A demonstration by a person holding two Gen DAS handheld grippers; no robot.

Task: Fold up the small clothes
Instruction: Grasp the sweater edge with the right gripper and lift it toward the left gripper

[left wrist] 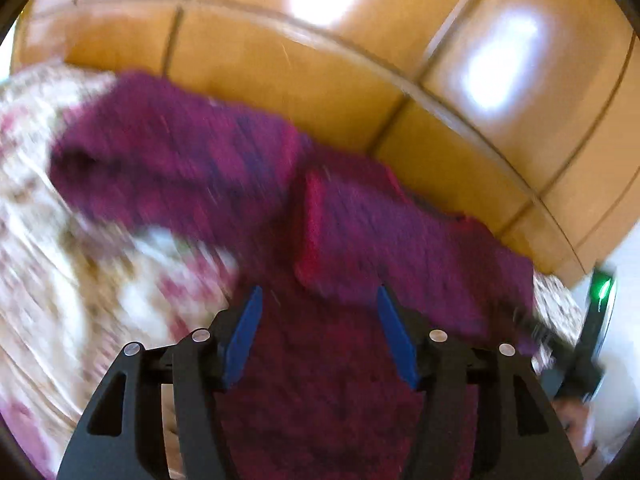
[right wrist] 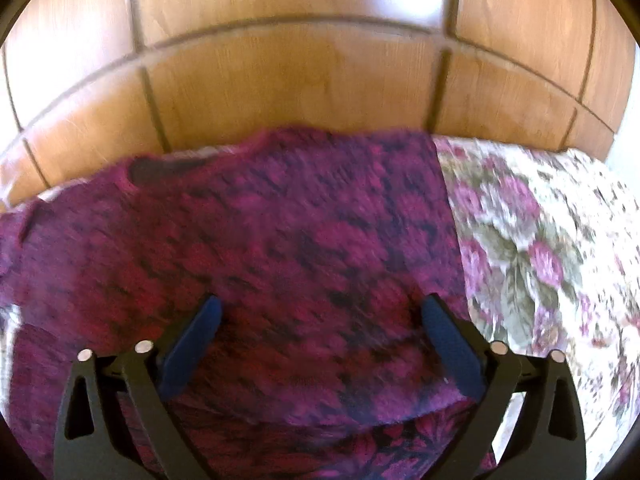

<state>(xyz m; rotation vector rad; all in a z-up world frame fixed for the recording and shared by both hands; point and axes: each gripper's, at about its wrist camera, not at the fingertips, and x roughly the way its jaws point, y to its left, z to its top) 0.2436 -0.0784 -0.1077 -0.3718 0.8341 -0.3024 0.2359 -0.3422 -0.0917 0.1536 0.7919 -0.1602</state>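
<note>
In your left wrist view, one magenta knit garment (left wrist: 224,160) is running from the upper left down to the lower right of the frame, its long axis slanting that way, with a folded-over layer at centre. It is lying on a floral cover (left wrist: 60,240), backed by a wooden panelled board (left wrist: 320,72). Your left gripper (left wrist: 320,300) is pointing down over it, fingers partly apart and gripping nothing. In your right wrist view, the garment (right wrist: 260,240) is filling the left and centre, the cover (right wrist: 540,240) at right. Your right gripper (right wrist: 320,316) is angling down, fingers spread wide, holding nothing.
</note>
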